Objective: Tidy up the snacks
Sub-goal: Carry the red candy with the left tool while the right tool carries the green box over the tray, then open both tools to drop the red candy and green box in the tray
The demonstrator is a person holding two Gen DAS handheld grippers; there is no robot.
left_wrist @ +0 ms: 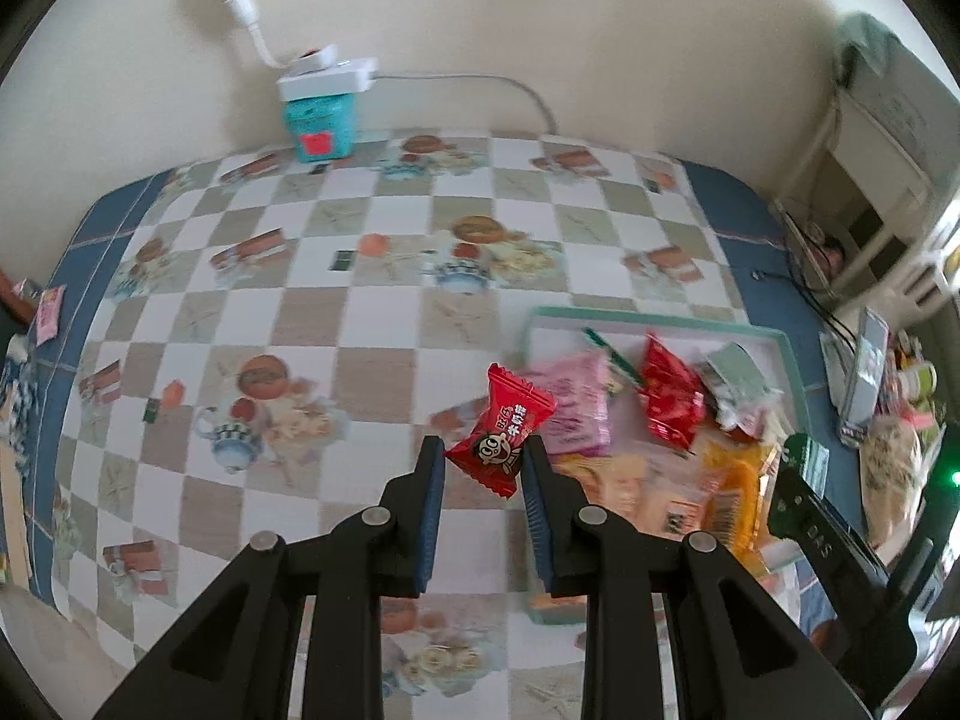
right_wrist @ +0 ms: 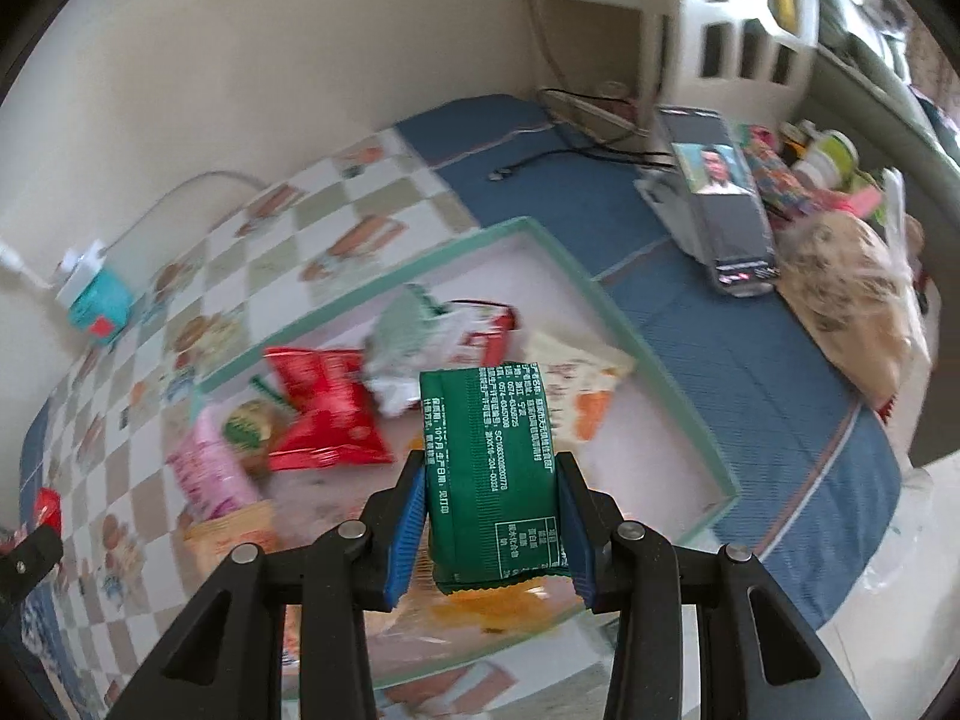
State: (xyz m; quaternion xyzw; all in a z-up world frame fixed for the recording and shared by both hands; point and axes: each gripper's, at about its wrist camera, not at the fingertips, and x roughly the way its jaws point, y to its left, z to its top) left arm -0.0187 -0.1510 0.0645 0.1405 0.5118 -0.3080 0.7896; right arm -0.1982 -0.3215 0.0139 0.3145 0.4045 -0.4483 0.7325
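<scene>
Mid-carry, both loaded. Left gripper (left_wrist: 483,459) clamped on red candy (left_wrist: 503,434), held over cloth (left_wrist: 372,324) beside tray (left_wrist: 630,317). Right gripper (right_wrist: 492,480) clamped on green packet (right_wrist: 489,468) above tray (right_wrist: 666,372). Next: lower and release into tray, probably.

Left gripper (left_wrist: 485,459) clamped on a red candy wrapper (left_wrist: 501,431), held above the checkered tablecloth (left_wrist: 336,324); to the right, a teal-rimmed tray (left_wrist: 654,319) heaped with snacks: pink packet (left_wrist: 575,405), red packet (left_wrist: 669,399), orange packet (left_wrist: 735,492); teal box (left_wrist: 320,125) by the wall.
</scene>
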